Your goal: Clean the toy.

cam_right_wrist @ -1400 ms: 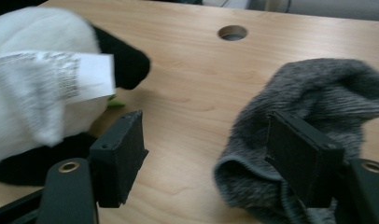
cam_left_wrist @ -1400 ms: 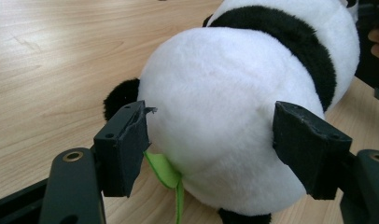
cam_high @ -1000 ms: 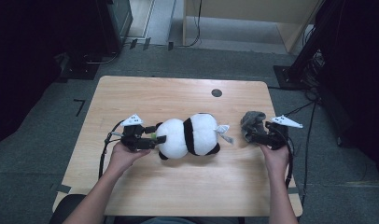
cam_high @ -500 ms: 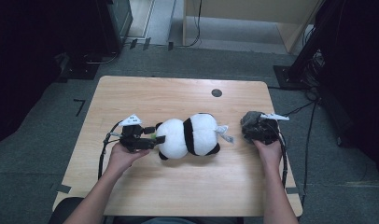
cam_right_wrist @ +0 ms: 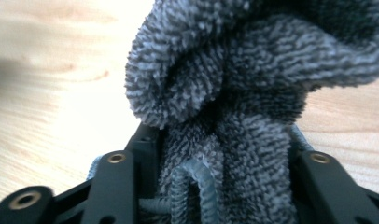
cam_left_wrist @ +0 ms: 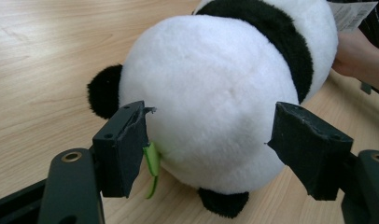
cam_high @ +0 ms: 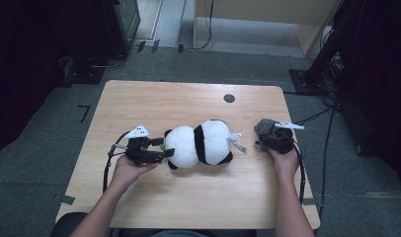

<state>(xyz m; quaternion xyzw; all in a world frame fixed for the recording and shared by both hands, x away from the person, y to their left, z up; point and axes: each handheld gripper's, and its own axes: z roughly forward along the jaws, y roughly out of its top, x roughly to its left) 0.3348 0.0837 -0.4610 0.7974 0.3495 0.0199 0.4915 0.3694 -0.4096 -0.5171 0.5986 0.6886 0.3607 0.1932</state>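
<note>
High view, panda (cam_high: pixel 201 144) lying on table (cam_high: pixel 154 103), white tag (cam_high: pixel 236 141) print unreadable, left gripper (cam_high: pixel 165 148) jaws apart around head, right gripper (cam_high: pixel 263 134) clamped on grey cloth (cam_high: pixel 264 126)

left gripper (cam_high: pixel 165 152) jaws spread wide, right gripper (cam_high: pixel 261 138) jaws clamped

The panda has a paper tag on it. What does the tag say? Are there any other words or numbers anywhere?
Tag on the panda: the white paper tag carries faint grey print, too small and blurred to read.
Grey towel in the right gripper's jaws: no writing on it.
Table: no words or numbers, just a dark round spot.
So there is no text that can be read.
</note>
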